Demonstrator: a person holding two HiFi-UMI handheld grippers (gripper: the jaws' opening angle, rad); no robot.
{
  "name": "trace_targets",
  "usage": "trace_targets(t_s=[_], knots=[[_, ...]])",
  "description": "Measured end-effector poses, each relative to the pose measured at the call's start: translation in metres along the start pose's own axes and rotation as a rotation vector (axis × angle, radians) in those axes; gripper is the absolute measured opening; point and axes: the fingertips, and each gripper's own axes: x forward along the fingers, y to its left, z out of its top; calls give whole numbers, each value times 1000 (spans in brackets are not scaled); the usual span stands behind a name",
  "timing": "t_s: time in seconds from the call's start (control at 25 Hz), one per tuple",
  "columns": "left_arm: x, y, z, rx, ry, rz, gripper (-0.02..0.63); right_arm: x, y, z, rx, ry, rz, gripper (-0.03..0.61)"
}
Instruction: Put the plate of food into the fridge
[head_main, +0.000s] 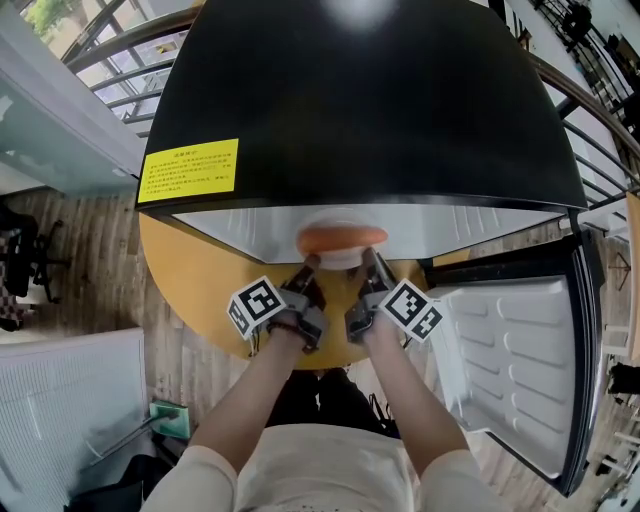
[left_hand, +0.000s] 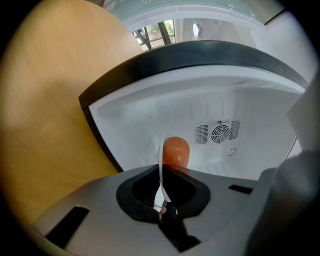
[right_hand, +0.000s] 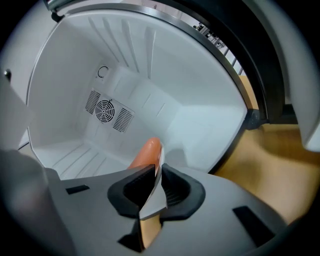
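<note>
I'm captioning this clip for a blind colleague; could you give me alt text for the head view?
Seen from above, the left hand-held gripper and right hand-held gripper clamp the rim of a white plate of orange food at the mouth of an open black fridge. The fridge stands on a round wooden table, door swung open at right.

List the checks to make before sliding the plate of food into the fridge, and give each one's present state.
1. Left claw shut on the round white plate's rim: ok.
2. Right claw shut on its opposite rim: ok.
3. Orange sausage-shaped food lying on the plate: ok.
4. White-lined door of the black fridge swung open: ok.
5. White fridge floor ahead free of things: ok.
6. Plate held level: cannot tell.
</note>
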Motion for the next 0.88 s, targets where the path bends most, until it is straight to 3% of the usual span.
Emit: trace_targets(t_s=[0.36,0.88], knots=[[18,9,4,-22,-14,9,35,14,-14,5,36,-22,-16,57],[38,21,15,-30,-38,-1,35,37,-23,10,-9,-16,-25,57]])
